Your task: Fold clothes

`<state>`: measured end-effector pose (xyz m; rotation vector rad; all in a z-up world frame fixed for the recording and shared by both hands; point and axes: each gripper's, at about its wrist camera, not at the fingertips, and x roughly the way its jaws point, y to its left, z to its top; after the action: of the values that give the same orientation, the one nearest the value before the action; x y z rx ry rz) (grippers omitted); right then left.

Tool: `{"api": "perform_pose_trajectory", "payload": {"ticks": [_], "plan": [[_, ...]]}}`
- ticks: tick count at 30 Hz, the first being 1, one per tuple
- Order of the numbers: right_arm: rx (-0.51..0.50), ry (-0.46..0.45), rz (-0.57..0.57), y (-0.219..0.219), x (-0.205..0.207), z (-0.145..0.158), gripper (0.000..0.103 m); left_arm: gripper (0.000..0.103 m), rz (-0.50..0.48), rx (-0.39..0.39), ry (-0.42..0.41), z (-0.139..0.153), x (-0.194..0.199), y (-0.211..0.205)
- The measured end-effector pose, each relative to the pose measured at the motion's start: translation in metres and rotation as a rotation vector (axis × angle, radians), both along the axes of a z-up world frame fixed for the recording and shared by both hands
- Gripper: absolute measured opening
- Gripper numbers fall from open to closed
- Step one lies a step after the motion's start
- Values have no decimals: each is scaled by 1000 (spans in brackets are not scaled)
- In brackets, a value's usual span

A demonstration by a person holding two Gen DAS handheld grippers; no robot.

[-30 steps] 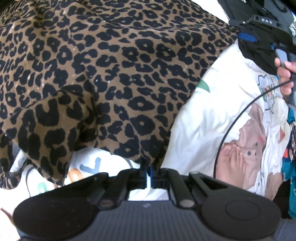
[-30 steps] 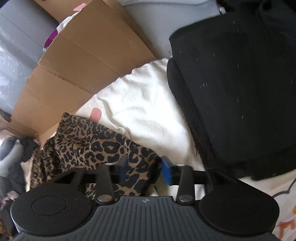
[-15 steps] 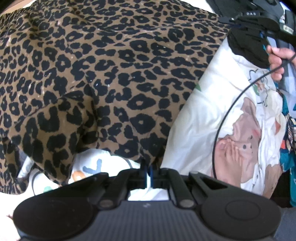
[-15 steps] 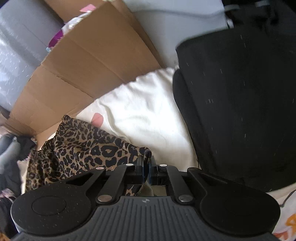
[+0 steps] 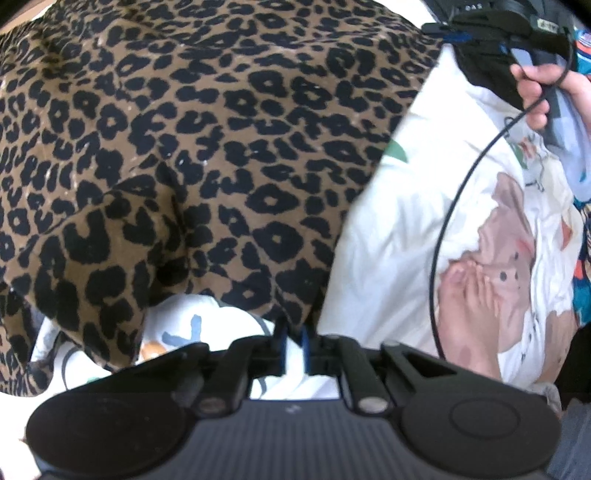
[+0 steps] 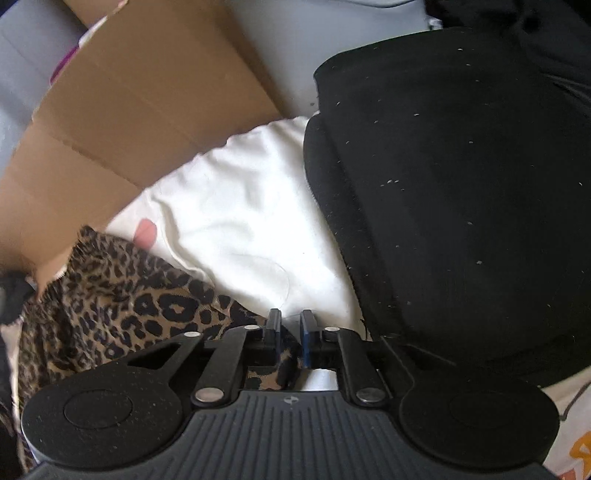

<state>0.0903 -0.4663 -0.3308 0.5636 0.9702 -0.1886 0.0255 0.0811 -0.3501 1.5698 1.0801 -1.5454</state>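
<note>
While your left gripper (image 5: 293, 341) points down at the bed, its jaws are opening, and the edge of the leopard-print garment (image 5: 207, 140) sits just at their tips. You can see a small gap between the blue pads (image 5: 305, 343), so they no longer pinch the cloth. The garment spreads wide across the top and left of the left wrist view, lying on a white bedsheet (image 5: 402, 229) with cartoon pictures on it. One corner of the garment is folded over itself at the lower left.

Your right hand (image 5: 543, 88) shows at the top right of that view, wrapped around the handle of the right gripper (image 5: 476, 33), and a thin black cable (image 5: 443, 236) curves down from it across the sheet.

In the right wrist view, the jaws of your right gripper (image 6: 290, 332) are opening too. A bit of the leopard-print garment (image 6: 122, 306) lies between them, low down near their base, and the pads stand apart from it. The rest of the garment is bunched to the left. A folded black garment (image 6: 461, 206) lies on the right, a plain white cloth (image 6: 236, 221) is between the two, and a cardboard box (image 6: 129, 107) stands behind.
</note>
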Motion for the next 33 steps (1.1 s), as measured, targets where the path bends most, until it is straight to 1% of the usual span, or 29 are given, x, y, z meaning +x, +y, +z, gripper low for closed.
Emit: {"api": "perform_pose_trajectory", "payload": {"ticks": [1,2,3,6,11,12,13,15,17,20,22,24,26,29,31,33], "plan": [[-13,-6,3,1,-2,4,28,18,7,1,4,3,2,0],[-24,-13,7,1,-5,8,32,18,14,3,8,5,4,-1],[-27,-21,11,2,-7,12,32,18,14,2,10,9,5,-1],[-18,-49,21,7,-12,23,32,22,27,-25,15,22,10,-7],[-12,-56,56,21,-16,37,32,26,51,-75,28,49,21,-16],[-7,-61,65,24,-17,39,32,29,45,-83,27,54,23,-17],[-4,-64,73,28,-18,42,32,31,38,-93,22,59,26,-17],[5,-71,89,35,-20,47,32,32,37,-105,13,68,35,-17],[15,-77,112,44,-22,51,32,32,56,-109,2,76,46,-17],[24,-83,154,59,-22,54,32,37,88,-126,-19,83,63,-17],[34,-83,179,70,-22,54,32,46,101,-143,-27,84,72,-16],[46,-76,204,80,-23,53,32,49,86,-160,-51,83,77,-15],[56,-68,230,91,-24,51,32,50,67,-174,-69,79,80,-13],[63,-58,270,106,-27,49,32,50,77,-155,-48,67,86,-14],[51,-56,300,116,-29,50,32,50,65,-158,-40,60,85,-12],[63,-50,334,125,-29,49,32,48,52,-154,-33,52,85,-10]]}}
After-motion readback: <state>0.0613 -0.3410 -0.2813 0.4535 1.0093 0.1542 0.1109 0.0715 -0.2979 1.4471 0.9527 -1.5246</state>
